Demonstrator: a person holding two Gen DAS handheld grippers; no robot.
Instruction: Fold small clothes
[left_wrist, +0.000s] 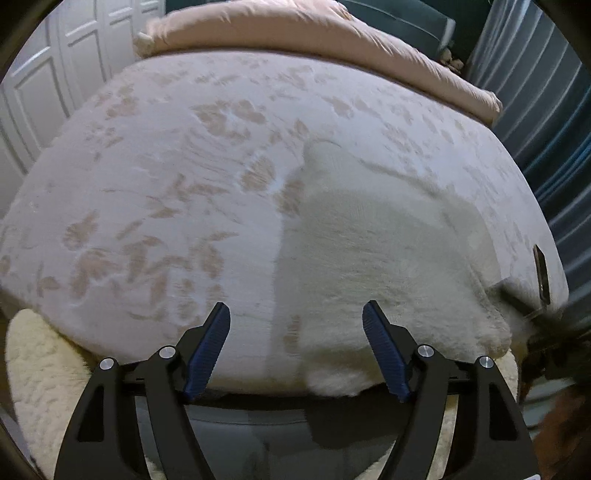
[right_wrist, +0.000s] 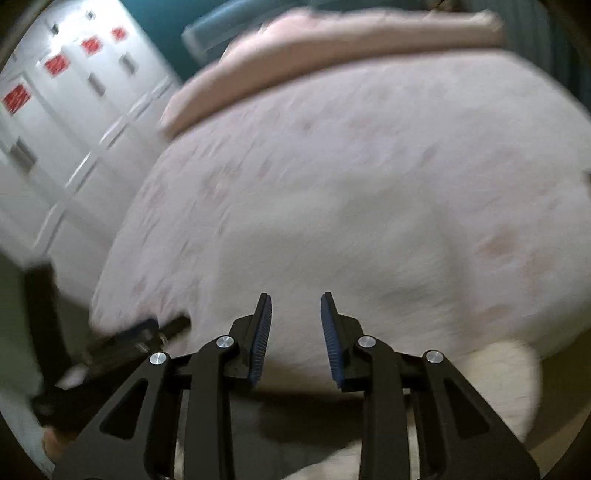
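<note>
A white fuzzy garment (left_wrist: 384, 266) lies spread flat on the bed, near its front edge and toward the right. My left gripper (left_wrist: 296, 310) is open and empty, hovering just off the bed's front edge, with its right finger over the garment's lower left part. My right gripper (right_wrist: 296, 301) is open and empty above the front of the bed; its view is blurred by motion, and the pale garment (right_wrist: 369, 266) shows only as a smear ahead of the fingers. The left gripper (right_wrist: 144, 332) shows blurred at the lower left of the right wrist view.
The bed has a pale floral cover (left_wrist: 155, 177) and a folded pink duvet (left_wrist: 314, 33) at the far end. A phone (left_wrist: 542, 275) lies near the bed's right edge. A cream shaggy rug (left_wrist: 40, 369) lies below. White wardrobe doors (left_wrist: 48, 74) stand left, blue curtains (left_wrist: 546, 92) right.
</note>
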